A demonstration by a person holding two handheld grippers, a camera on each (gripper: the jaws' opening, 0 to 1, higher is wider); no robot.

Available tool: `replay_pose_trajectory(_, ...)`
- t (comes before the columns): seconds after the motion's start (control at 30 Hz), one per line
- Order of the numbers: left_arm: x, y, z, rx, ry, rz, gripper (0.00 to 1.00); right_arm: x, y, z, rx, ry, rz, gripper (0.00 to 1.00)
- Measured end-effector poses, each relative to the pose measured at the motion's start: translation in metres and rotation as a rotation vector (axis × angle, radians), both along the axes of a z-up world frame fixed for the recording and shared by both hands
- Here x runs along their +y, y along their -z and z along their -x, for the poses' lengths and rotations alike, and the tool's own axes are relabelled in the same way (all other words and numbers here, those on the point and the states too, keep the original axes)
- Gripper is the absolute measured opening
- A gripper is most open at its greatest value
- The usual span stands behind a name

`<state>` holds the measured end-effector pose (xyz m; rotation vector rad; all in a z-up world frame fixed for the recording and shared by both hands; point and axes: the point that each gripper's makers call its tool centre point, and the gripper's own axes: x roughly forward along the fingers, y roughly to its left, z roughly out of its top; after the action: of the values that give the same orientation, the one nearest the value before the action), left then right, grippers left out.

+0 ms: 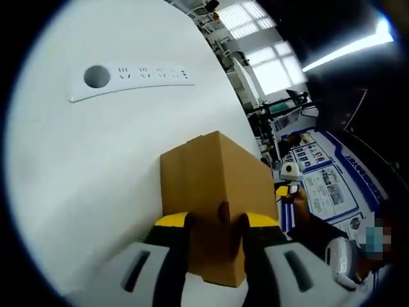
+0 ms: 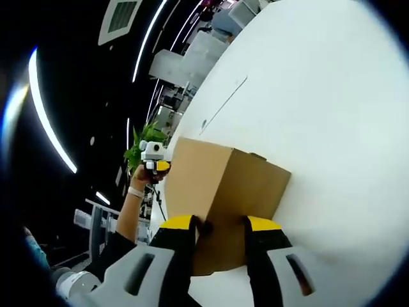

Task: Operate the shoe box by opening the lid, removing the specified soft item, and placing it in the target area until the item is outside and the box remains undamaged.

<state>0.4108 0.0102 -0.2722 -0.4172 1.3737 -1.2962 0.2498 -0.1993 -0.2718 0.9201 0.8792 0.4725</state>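
Shoe box (image 1: 217,192), lid shut, is clamped between both the left gripper (image 1: 216,224) and right gripper (image 2: 220,225) near the white desk (image 1: 96,160) edge, beside a socket strip (image 1: 131,78).

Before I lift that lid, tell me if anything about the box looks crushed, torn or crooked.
Nothing stands out. The cardboard box rests on the white table with straight edges, clean faces and its lid closed. The left gripper and right gripper each straddle a lower edge; whether they pinch it is unclear.
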Motion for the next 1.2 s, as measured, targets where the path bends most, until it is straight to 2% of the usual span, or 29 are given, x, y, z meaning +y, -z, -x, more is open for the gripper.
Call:
replay_pose_trajectory(0.07, 0.002, 0.0, 0.008, 0.003, -0.011, 0.004, 0.32, -0.001, 0.0, -0.002, -0.007, -0.016, 0.007, 0.3)
replay_pose_trajectory(0.53, 0.018, -0.001, 0.029, 0.032, -0.108, 0.034, 0.32, -0.004, -0.002, -0.012, -0.017, -0.136, 0.043, 0.3)
replay_pose_trajectory(0.73, 0.025, -0.001, 0.037, 0.042, -0.131, 0.047, 0.31, -0.006, -0.002, -0.017, -0.027, -0.167, 0.042, 0.3)
replay_pose_trajectory(0.97, 0.029, -0.001, 0.057, 0.043, -0.166, 0.056, 0.31, -0.007, -0.002, -0.021, -0.033, -0.212, 0.058, 0.3)
replay_pose_trajectory(1.2, 0.034, -0.001, 0.07, 0.051, -0.185, 0.043, 0.31, -0.007, -0.001, -0.027, -0.033, -0.262, 0.088, 0.31)
